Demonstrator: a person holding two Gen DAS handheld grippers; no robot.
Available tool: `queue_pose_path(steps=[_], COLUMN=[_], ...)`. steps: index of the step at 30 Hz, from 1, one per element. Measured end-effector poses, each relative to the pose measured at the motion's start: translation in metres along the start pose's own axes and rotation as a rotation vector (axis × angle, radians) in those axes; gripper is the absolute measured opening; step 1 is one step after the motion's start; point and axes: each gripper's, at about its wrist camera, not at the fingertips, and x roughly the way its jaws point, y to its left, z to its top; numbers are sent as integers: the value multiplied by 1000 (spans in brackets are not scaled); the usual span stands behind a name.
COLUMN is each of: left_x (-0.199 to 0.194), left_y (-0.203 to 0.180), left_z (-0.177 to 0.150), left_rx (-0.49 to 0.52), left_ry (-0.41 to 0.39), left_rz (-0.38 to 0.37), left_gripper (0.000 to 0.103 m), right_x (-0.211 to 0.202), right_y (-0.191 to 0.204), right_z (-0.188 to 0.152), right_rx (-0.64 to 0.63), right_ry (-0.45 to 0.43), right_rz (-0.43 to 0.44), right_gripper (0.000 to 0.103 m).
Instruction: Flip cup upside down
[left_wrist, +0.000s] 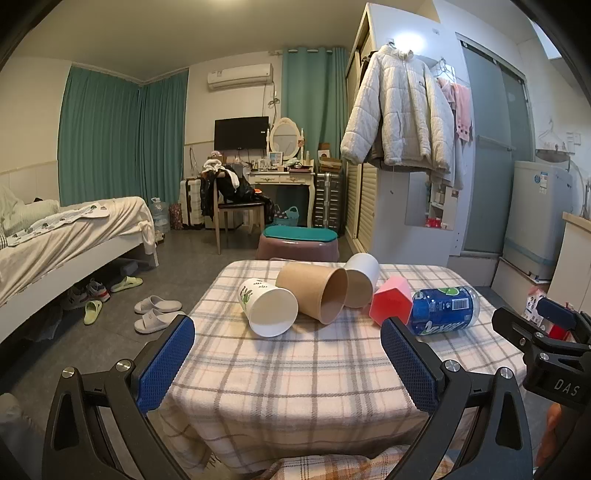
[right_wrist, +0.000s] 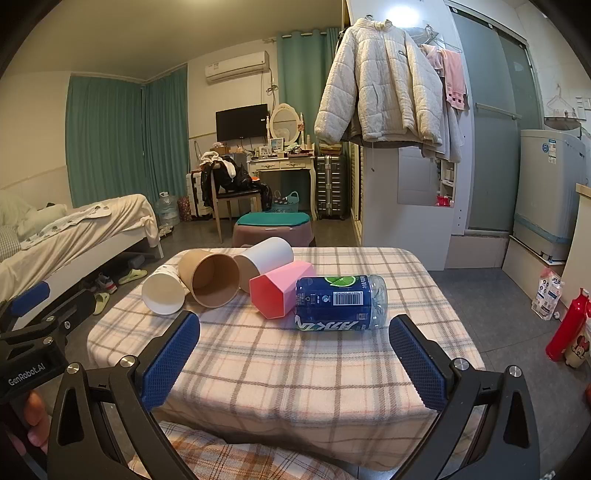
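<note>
Left wrist view, left hand-held gripper (left_wrist: 287, 360) spread wide, empty, right hand-held gripper (right_wrist: 294, 356) likewise, cups (left_wrist: 273, 308) untouched.

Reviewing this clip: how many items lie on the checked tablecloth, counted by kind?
Paper cups lying on their sides: 3: white with green print, brown kraft, plain white
Pink hexagonal plastic cup: 1
Blue-labelled plastic bottle: 1
Total: 5

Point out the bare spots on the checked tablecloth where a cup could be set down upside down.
The near half of the tablecloth is bare, between the row of tipped things and the table's front edge. The far half is crowded: white printed cup, brown paper cup, white-walled cup, pink cup and blue bottle lie close together.
</note>
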Motion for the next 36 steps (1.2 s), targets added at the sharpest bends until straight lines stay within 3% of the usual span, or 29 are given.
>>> queue_pose_path(steps=[36], left_x=[12], left_y=[-4], left_z=[-9], left_rx=[-5], left_ry=[16], left_rz=[4], left_gripper=[103], right_x=[7], right_y=[-1], right_z=[-7], right_rx=[-6], right_ry=[3], right_rz=[5], right_gripper=[103])
